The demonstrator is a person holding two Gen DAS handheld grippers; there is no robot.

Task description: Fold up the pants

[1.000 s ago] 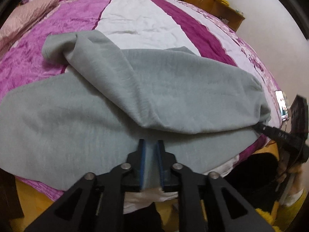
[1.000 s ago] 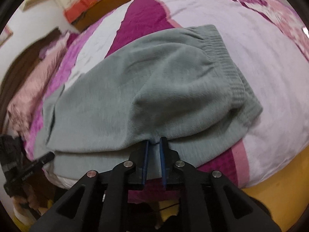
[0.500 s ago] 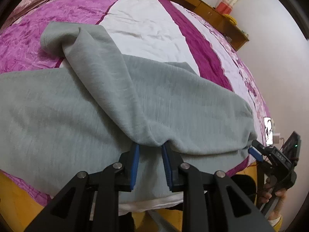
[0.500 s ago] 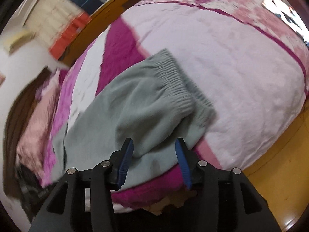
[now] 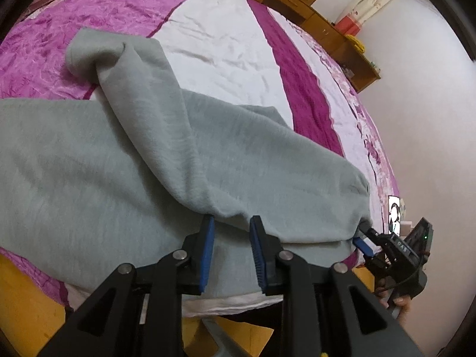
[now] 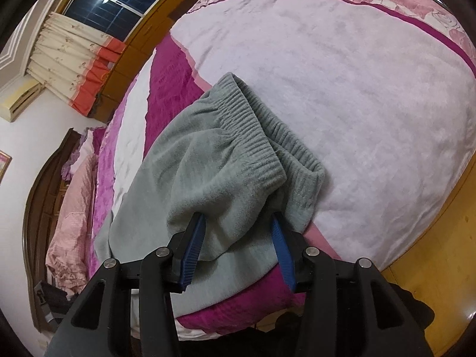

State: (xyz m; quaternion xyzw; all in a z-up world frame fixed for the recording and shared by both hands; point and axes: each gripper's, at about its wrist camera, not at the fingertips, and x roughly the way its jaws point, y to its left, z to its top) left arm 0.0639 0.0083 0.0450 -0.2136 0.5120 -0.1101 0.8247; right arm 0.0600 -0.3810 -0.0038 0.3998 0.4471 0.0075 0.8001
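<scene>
Grey pants (image 5: 184,154) lie across the near edge of a bed (image 5: 226,41) covered in magenta and white stripes; one half has been laid over the other, so the first lengthwise fold appears made and you are at the moment of letting go.

Left gripper (image 5: 230,226): your jaws have just been opening. They stand apart, with the folded edge of the upper layer lying at their tips. The blue pads do not press on the cloth, so it is released.

Right gripper (image 6: 238,223): your jaws have opened within the last second and stand wide. A fold of fleece near the ribbed waistband (image 6: 253,125) bulges between the pads, which touch the cloth at most lightly and do not clamp it. This gripper also shows at the right edge of the left wrist view, at the waistband end of the garment.

Lay of the cloth: the upper leg runs diagonally and its cuff (image 5: 89,50) strays onto the bedspread beyond the lower leg, so the two legs do not lie edge to edge. The waistband layers are likewise offset in the right wrist view.

Next move, as a judgement: back both grippers clear without dragging the top layer. Then square up the stray leg, and take fresh holds for the crosswise fold that brings the cuffs toward the waistband.
</scene>
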